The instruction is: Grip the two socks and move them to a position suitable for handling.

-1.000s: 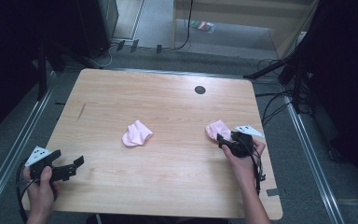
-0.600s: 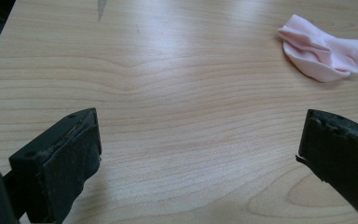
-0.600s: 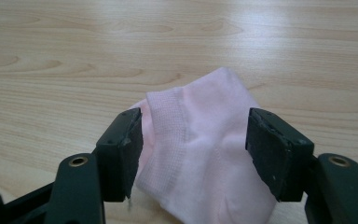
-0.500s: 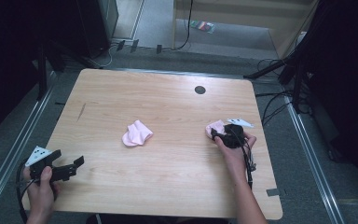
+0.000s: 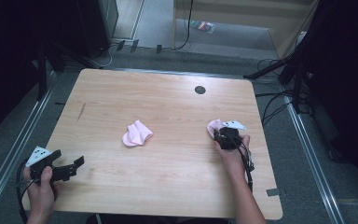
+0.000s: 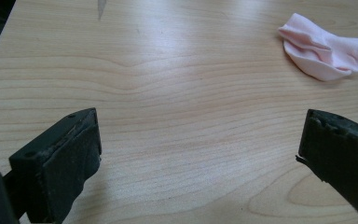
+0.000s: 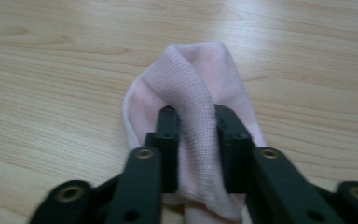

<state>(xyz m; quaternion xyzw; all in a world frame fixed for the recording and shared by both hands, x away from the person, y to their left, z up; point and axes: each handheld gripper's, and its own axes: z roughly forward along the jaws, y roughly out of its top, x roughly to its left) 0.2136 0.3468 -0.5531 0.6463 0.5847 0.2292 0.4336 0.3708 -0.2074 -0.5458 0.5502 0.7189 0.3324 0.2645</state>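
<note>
— Pale wood desk [image 5: 168,186], dark floor around it. Where are the socks?

— One pink sock [image 5: 137,133] lies mid-desk, untouched. The other pink sock [image 7: 200,140] sits near the desk's right edge, a fold of it pinched in the right gripper [image 7: 196,140], whose jaws have just been closing on it.

— And the left gripper [image 5: 72,167]?

— Near the front left corner (jaws spread wide, nothing between them).

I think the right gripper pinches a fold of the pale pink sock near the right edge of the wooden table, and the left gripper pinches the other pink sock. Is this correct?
Not quite. The left gripper is open and empty; the other pink sock lies apart from it, as the left gripper view shows. The right gripper does pinch its pale pink sock.
</note>
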